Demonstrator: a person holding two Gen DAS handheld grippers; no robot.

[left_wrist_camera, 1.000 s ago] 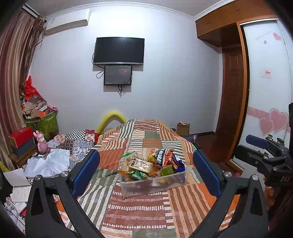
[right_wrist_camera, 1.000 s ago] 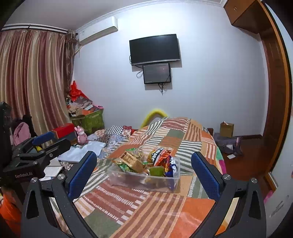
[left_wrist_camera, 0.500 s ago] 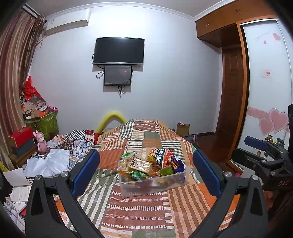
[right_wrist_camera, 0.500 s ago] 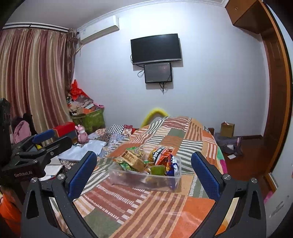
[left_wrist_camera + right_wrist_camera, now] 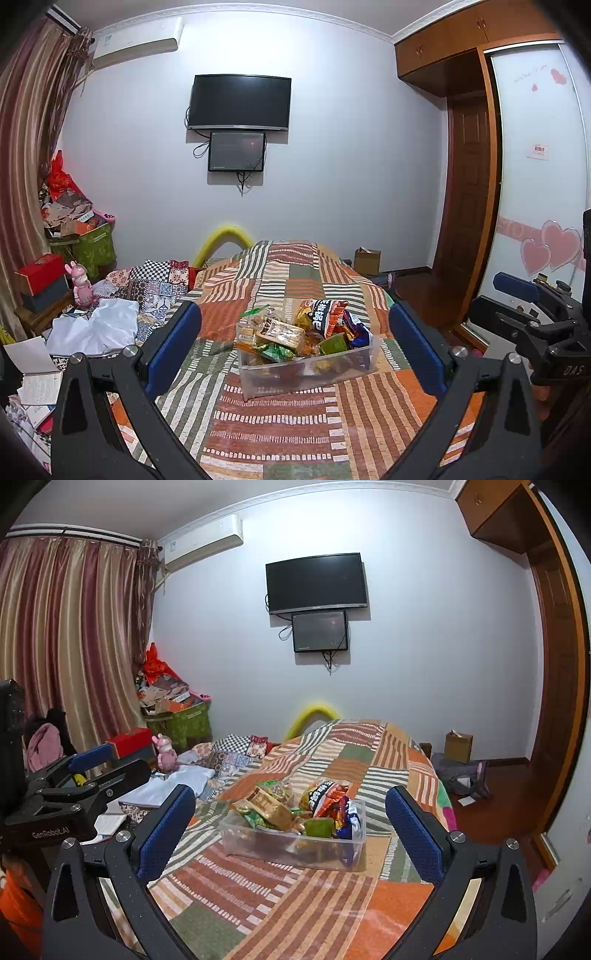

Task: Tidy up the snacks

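Note:
A clear plastic bin (image 5: 280,380) (image 5: 258,843) sits on a patchwork bedspread (image 5: 280,435) (image 5: 266,897), heaped with several snack packets. An orange-and-black chip bag (image 5: 325,314) (image 5: 325,792) sticks up at the back, a tan packet (image 5: 282,332) (image 5: 269,806) lies on top, and a green pouch (image 5: 334,343) (image 5: 318,826) rests toward the front. My left gripper (image 5: 293,350) is open, held back from the bin with nothing between its blue pads. My right gripper (image 5: 290,830) is open too, equally short of the bin. Each gripper appears at the other view's edge.
Left of the bed lie folded cloths and papers (image 5: 96,328), a pink toy rabbit (image 5: 82,284), a red box (image 5: 40,273) and a stuffed green crate (image 5: 90,247). A wardrobe with heart stickers (image 5: 535,221) stands right. A TV (image 5: 240,101) hangs on the far wall.
Both views have shifted only slightly; the right gripper has drifted a little, so the bin sits marginally further right in its view. Both grippers stay open.

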